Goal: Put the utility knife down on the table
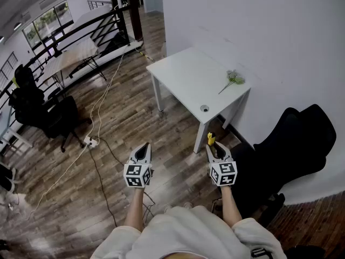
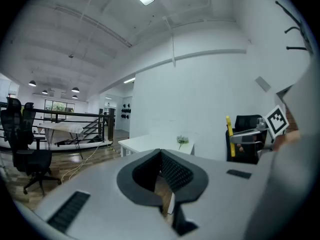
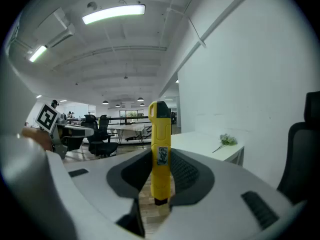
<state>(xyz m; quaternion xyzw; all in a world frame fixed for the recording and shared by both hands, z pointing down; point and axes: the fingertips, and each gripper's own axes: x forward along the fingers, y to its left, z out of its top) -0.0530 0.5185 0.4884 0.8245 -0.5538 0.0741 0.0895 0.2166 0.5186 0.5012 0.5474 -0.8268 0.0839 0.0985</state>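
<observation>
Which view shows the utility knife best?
The right gripper view: the yellow utility knife stands upright, clamped between the jaws. The head view shows only its tip; the left gripper view, a thin sliver.

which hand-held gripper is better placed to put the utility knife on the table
Right: the right hand-held gripper grips the yellow utility knife upright and sits closer to the white table; the left hand-held gripper is shut, empty.

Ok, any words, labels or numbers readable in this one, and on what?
Sticker on the yellow utility knife: dark print, too blurred to read.
Left marker cube and right marker cube: black-and-white square patterns only, no letters or digits.
Nothing else in any view carries readable text.
</observation>
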